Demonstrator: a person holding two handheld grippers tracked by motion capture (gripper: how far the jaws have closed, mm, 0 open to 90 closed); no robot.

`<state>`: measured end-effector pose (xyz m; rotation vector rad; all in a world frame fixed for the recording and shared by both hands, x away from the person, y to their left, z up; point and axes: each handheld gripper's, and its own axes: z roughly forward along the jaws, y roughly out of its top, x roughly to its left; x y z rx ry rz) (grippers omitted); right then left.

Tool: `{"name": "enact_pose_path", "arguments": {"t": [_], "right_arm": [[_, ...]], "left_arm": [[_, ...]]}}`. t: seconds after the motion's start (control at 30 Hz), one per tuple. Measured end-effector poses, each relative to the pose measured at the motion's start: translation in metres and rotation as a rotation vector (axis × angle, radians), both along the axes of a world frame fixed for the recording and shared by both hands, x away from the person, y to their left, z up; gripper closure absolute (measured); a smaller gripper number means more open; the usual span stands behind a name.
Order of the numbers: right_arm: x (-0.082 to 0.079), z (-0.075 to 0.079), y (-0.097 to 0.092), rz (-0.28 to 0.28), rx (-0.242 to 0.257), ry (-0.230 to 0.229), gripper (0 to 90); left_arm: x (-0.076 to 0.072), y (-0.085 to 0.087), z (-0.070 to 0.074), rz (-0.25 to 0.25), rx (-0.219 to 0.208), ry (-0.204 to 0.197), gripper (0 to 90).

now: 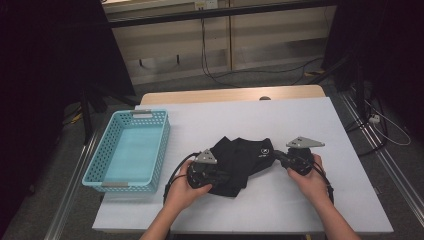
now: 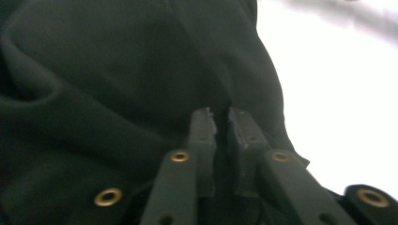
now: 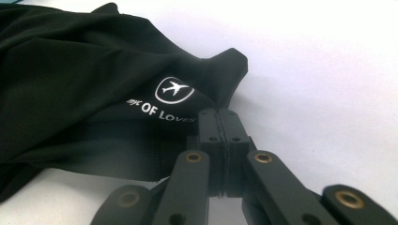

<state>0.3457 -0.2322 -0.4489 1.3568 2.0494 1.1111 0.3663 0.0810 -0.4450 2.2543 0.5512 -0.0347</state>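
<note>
Two hand-held grippers work a crumpled black garment [image 1: 242, 162] near the front edge of the white-covered counter [image 1: 300, 215]. Nearest the person, the left hand [image 1: 182, 192] carries the left gripper [image 1: 222, 176], whose jaws are drawn nearly together on a fold at the garment's near-left side; in the left gripper view a thin ridge of dark cloth sits between the fingertips [image 2: 202, 123], so the gripper appears to pinch fabric, though only a little of it. The right hand [image 1: 311, 181] carries the right gripper [image 1: 276, 156], jaws pressed tight on the garment's right corner just beside a white aeroplane logo [image 3: 174, 89] and lettering. Farther left, apart from the garment, a turquoise perforated basket [image 1: 162, 145] stands on the counter; beyond the counter's far edge lie floor cables [image 1: 220, 75] and a pale wall panel [image 1: 275, 40]. Judged risks: the left bite looks shallow and could slip off if the cloth is drawn taut, dropping that side back into a heap. Either gripper may have caught more than one layer, so that lifting or spreading would raise a bunched mass instead of a single edge. Pulling the two grippers apart unevenly could also drag the garment towards the near edge of the counter, where loose cloth might hang over.
</note>
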Motion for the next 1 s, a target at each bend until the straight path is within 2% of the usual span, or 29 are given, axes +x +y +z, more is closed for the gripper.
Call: {"name": "enact_pose_path", "arguments": {"t": [0.13,0.33,0.5,0.6,0.67,0.7,0.8,0.9,1.0], "right_arm": [[0.000,0.000,0.000,-0.001,-0.001,-0.001,89.9],[0.000,0.000,-0.001,0.001,-0.003,-0.001,90.0],[0.000,0.000,-0.001,0.001,-0.005,-0.001,90.0],[-0.001,0.001,-0.001,0.001,-0.005,0.000,89.9],[-0.001,0.001,-0.001,0.001,-0.006,0.000,90.0],[-0.001,0.001,-0.001,0.001,-0.007,0.001,90.0],[-0.001,0.000,-0.001,0.000,-0.007,0.004,89.9],[-0.001,0.000,-0.001,-0.002,-0.010,0.006,89.9],[-0.001,-0.001,-0.001,0.000,-0.016,0.010,89.9]], "left_arm": [[-0.001,-0.002,-0.001,-0.006,0.010,0.016,89.6],[-0.001,0.000,0.011,0.007,0.010,-0.004,90.0],[0.000,0.006,0.025,0.021,-0.025,-0.021,90.0],[0.001,0.010,0.027,0.024,-0.043,-0.018,90.0],[0.001,0.010,0.026,0.021,-0.055,-0.033,90.0],[0.001,0.010,0.024,0.011,-0.061,-0.011,89.1],[-0.001,0.005,0.017,-0.007,-0.049,-0.018,71.3],[-0.002,0.000,0.010,-0.027,-0.029,-0.016,58.7],[-0.002,-0.002,0.001,-0.030,-0.032,-0.008,46.4]]}}
